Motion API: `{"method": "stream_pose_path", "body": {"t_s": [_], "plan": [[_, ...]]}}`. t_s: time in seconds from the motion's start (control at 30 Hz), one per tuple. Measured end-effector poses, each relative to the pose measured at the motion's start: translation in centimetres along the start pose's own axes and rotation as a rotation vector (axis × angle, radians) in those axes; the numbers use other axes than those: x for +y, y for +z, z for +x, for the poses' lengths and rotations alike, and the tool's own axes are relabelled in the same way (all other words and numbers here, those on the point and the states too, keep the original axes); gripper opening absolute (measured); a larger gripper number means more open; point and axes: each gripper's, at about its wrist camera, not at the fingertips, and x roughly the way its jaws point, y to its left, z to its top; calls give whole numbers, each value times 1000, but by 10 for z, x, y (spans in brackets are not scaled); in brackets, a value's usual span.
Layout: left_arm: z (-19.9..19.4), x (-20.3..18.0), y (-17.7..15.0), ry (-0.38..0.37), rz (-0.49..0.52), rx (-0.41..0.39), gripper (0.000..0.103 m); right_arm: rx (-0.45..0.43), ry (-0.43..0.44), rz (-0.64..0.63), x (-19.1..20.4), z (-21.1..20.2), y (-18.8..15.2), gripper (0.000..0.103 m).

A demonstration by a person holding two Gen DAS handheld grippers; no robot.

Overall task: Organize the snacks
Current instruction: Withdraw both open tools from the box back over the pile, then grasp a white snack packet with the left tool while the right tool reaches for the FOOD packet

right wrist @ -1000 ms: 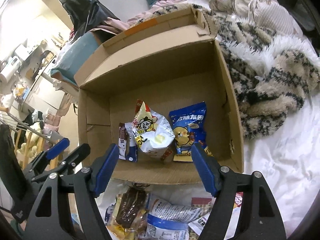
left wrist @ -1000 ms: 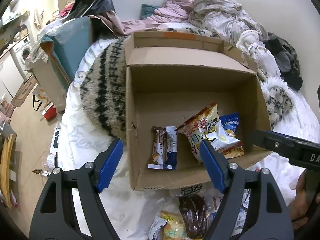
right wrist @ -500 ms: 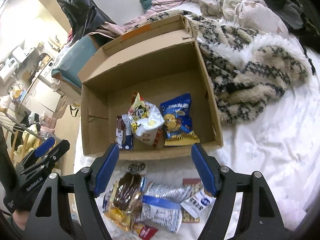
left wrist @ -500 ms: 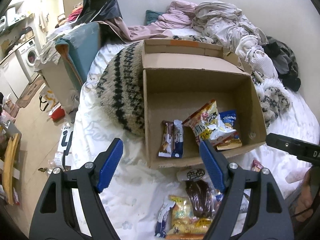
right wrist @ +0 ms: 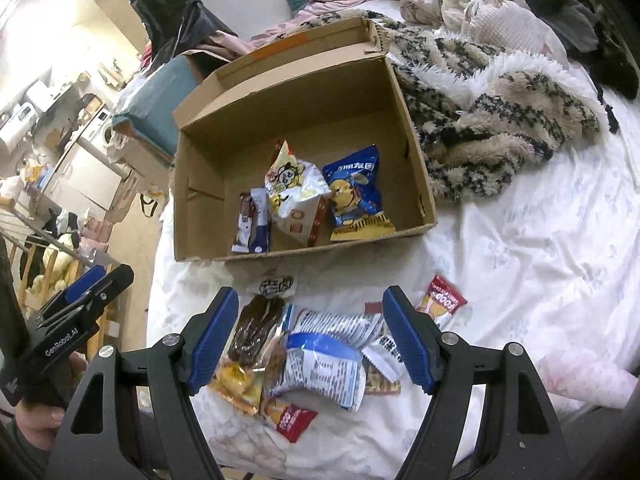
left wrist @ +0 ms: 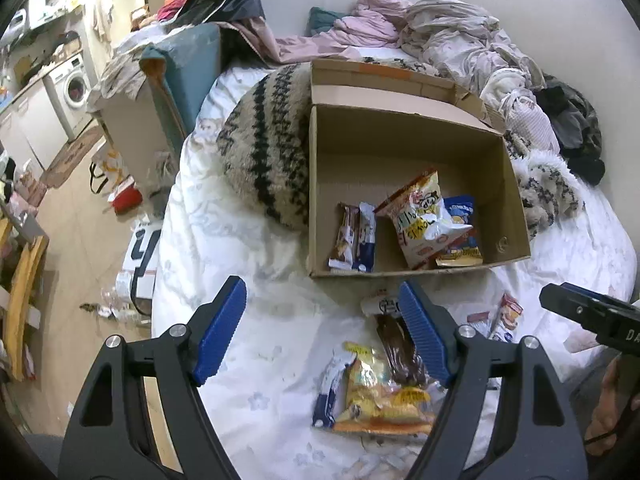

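Landmark = cardboard box [right wrist: 416,184] on the bed. Inside, along its near wall: two slim bars [right wrist: 250,222] at its left, white/yellow bag [right wrist: 294,192] mid, blue bag [right wrist: 354,196] right of that. Loose snack pile [right wrist: 304,356] on the sheet just in front of box, outside it. Left gripper [left wrist: 322,326] & right gripper [right wrist: 310,330] both spread wide w/ nothing between the pads, hanging over the pile, short of the box. Fuzzy blanket [right wrist: 500,120] right of box.
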Motion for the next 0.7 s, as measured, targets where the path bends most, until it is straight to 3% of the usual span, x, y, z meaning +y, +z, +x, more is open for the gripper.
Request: {"method": "stream_pose_path", "body": {"t_s": [0.17, 0.5, 0.7], "plan": [[-5, 3, -13, 5, -12, 31, 76, 6, -2, -1, 0, -3, -8, 77], [18, 26, -39, 37, -114, 198, 76, 68, -26, 47, -10, 7, -20, 77], [53, 40, -58, 44, -175, 378, 76, 104, -15, 114, -20, 15, -20, 77]]}}
